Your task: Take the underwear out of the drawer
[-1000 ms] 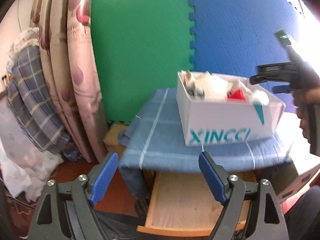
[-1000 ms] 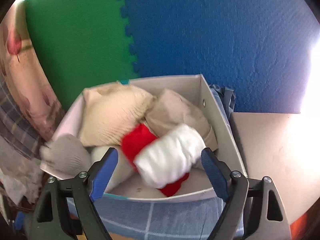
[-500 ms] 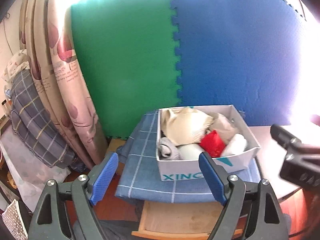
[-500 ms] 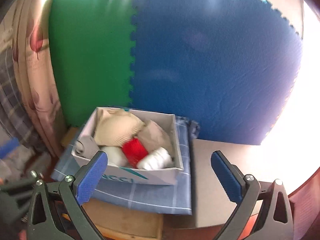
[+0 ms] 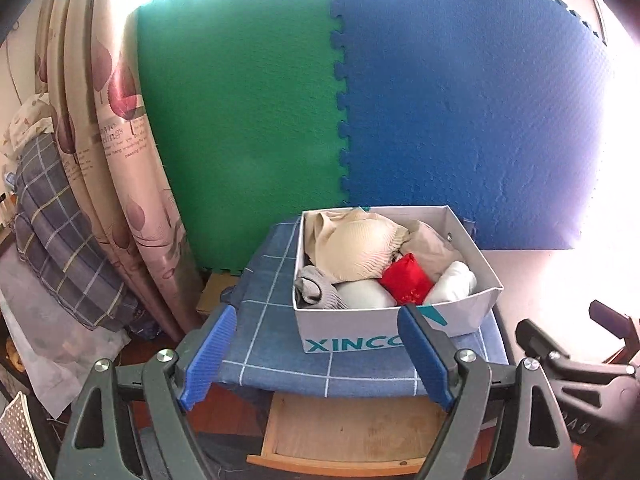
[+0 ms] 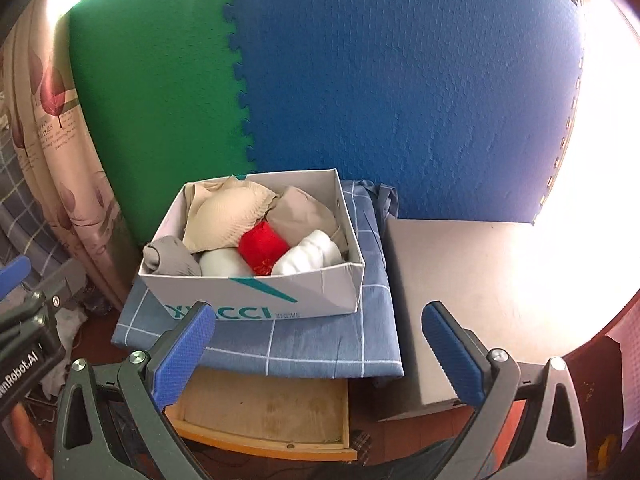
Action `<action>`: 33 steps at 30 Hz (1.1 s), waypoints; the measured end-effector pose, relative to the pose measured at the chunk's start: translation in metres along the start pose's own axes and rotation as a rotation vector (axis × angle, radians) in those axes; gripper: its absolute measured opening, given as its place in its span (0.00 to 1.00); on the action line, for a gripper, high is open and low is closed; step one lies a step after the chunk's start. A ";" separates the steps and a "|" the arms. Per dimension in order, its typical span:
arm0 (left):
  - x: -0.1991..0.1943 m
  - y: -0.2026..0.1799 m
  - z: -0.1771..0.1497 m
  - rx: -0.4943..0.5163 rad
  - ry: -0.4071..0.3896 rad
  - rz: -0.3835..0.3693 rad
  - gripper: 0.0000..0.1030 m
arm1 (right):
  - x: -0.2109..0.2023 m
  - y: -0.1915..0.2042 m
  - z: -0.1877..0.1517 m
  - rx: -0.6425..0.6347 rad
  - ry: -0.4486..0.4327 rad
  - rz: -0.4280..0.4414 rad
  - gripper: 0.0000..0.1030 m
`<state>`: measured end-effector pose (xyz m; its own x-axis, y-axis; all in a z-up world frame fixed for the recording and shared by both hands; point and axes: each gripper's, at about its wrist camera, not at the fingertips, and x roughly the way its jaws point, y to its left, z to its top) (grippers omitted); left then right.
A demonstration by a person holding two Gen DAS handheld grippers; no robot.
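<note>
The blue checked cloth (image 6: 304,344) hides the back of the open wooden drawer (image 6: 264,412). Glare whitens the grey surface (image 6: 480,280) at the frame's right. In the left wrist view, the right gripper (image 5: 576,364) is cut off at lower right.

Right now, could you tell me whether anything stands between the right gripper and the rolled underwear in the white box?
Nothing visible does. The right gripper hangs open and empty in front of the white box, whose top is uncovered; the red roll and white roll lie exposed behind its front wall.
</note>
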<state>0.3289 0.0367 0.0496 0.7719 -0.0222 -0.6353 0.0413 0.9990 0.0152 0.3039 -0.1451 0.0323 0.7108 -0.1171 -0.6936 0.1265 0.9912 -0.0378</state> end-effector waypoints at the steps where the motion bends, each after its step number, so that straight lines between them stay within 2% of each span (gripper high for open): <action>1: 0.001 0.000 -0.001 0.003 0.003 -0.005 0.82 | 0.001 0.001 -0.002 -0.003 0.001 -0.002 0.99; 7: 0.006 -0.006 -0.006 0.033 -0.001 0.009 0.82 | 0.008 0.000 -0.013 0.001 0.036 0.023 0.99; 15: 0.005 -0.007 -0.008 0.029 -0.013 -0.019 0.82 | 0.000 -0.003 -0.017 -0.009 0.032 0.043 0.99; 19: 0.000 -0.001 -0.009 0.009 -0.057 0.052 0.82 | -0.008 -0.001 -0.020 -0.031 0.013 0.045 0.99; 21: 0.003 0.003 -0.009 -0.013 -0.040 0.038 0.82 | -0.013 0.000 -0.022 -0.041 0.003 0.051 0.99; 23: 0.007 0.005 -0.009 -0.026 -0.017 0.056 0.82 | -0.016 0.000 -0.023 -0.040 -0.001 0.061 0.99; 27: 0.009 0.009 -0.011 -0.045 -0.020 0.046 0.83 | -0.017 0.001 -0.026 -0.045 -0.001 0.067 0.99; 33: 0.010 0.002 -0.014 -0.018 -0.011 0.038 0.83 | -0.016 0.000 -0.027 -0.040 0.006 0.075 0.99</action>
